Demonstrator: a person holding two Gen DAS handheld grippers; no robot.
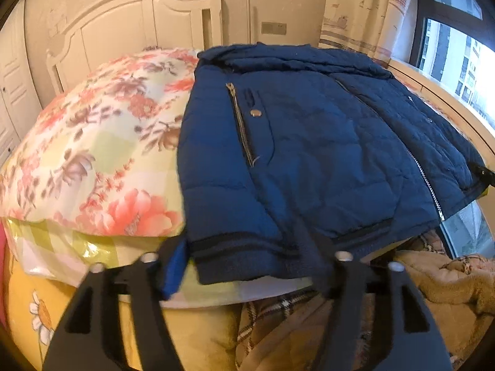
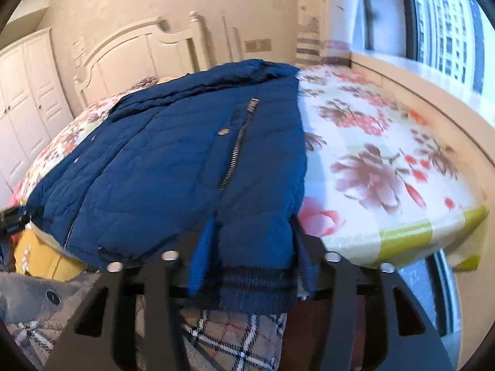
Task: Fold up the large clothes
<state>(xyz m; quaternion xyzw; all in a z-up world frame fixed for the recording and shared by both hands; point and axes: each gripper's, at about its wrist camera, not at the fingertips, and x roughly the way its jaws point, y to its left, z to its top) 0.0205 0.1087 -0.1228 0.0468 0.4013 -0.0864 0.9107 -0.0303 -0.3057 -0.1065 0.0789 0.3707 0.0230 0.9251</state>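
A navy quilted jacket (image 1: 303, 154) lies flat, front up, on a floral-covered board, its ribbed hem toward me. It also shows in the right wrist view (image 2: 173, 167). My left gripper (image 1: 244, 266) is open, its fingers astride the hem's left corner, the blue-padded left finger (image 1: 174, 266) just outside the jacket's edge. My right gripper (image 2: 250, 262) is open, its fingers astride the hem's right corner, the ribbed band (image 2: 256, 287) between them.
The floral cloth (image 2: 386, 167) covers the board, whose front edge (image 1: 216, 296) overhangs. Below lie a plaid blanket (image 2: 235, 337), a yellow daisy sheet (image 1: 37, 312) and a grey plush (image 2: 34, 296). A white headboard (image 1: 130, 21) stands behind; a window sill (image 2: 433, 86) runs along the right.
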